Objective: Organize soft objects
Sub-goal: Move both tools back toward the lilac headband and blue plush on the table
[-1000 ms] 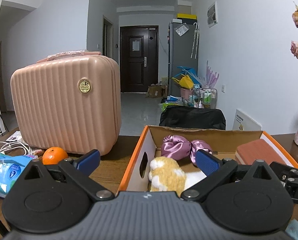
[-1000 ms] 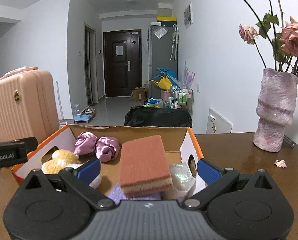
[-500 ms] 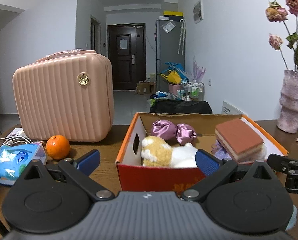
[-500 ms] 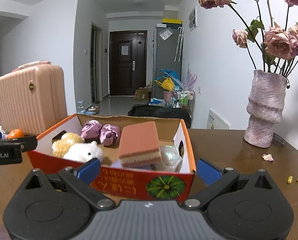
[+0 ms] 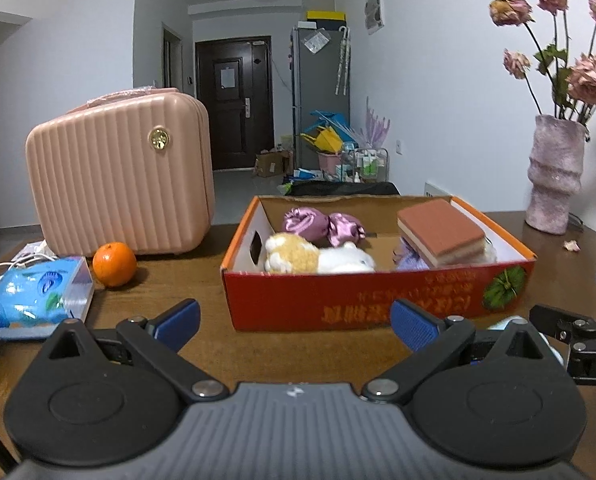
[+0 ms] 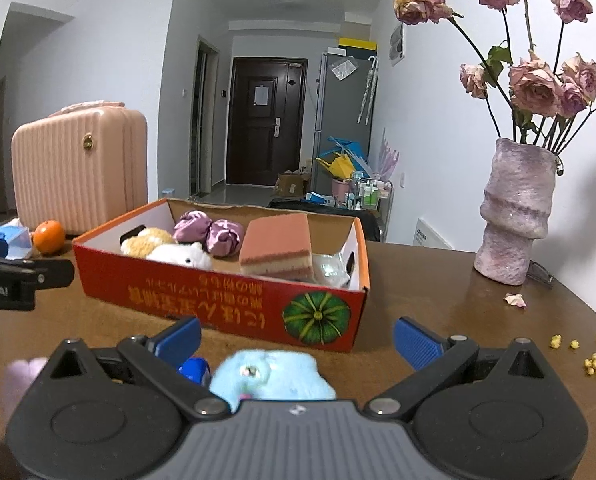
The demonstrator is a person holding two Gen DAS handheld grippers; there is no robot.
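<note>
Blur and right gripper [image 6: 296, 336] body half-hide blue plush [image 6: 272, 374].

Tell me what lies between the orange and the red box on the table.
Nothing: in the left wrist view, only bare brown table separates the orange from the red box. The pink suitcase stands behind that gap.

"obot.AI" on the left gripper [image 6: 26, 276]; box [image 6: 226, 308] print perhaps upside-down.

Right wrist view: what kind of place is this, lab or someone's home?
Most likely a lived-in apartment: a wooden table with a vase of dried roses, a hallway to a dark front door, and a fridge beside household clutter.
</note>
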